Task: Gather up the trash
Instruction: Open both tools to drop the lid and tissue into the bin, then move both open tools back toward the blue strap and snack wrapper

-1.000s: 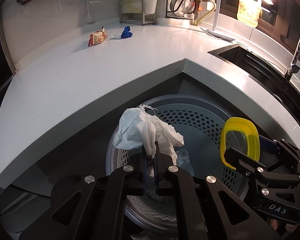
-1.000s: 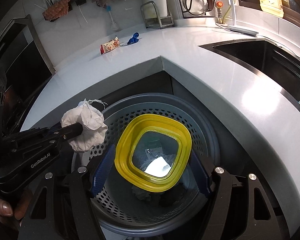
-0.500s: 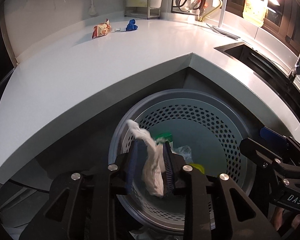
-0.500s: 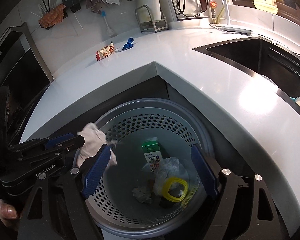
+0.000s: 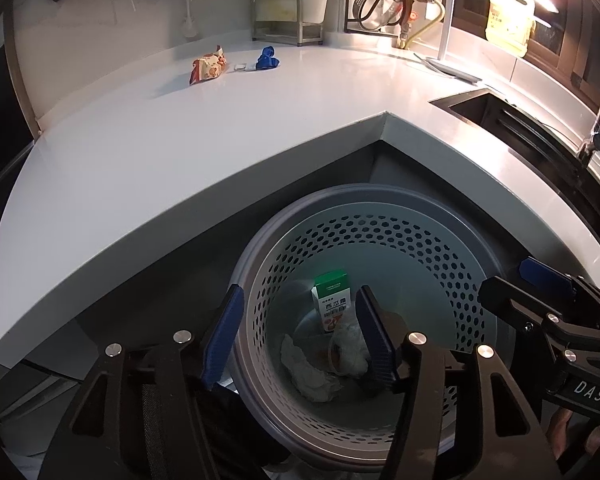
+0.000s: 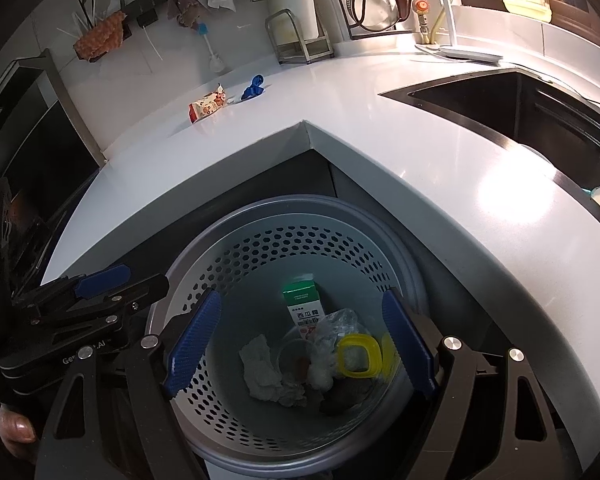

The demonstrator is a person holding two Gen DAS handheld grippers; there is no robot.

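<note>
Both tongs hang over the perforated bin (image 6: 300,248): my left tongs (image 5: 300,332) are opening with nothing between the blue pads, and my right tongs (image 6: 300,340) stand wide apart, also empty. Down in the bin lie a crumpled white tissue (image 6: 260,368), a green-topped carton (image 6: 304,304), a clear plastic bag (image 6: 336,328) and a yellow lid (image 6: 358,356). On the white bench (image 5: 180,152) a snack wrapper (image 5: 208,69) and a blue scrap (image 5: 267,59) sit near each other, well apart from the bin.
</note>
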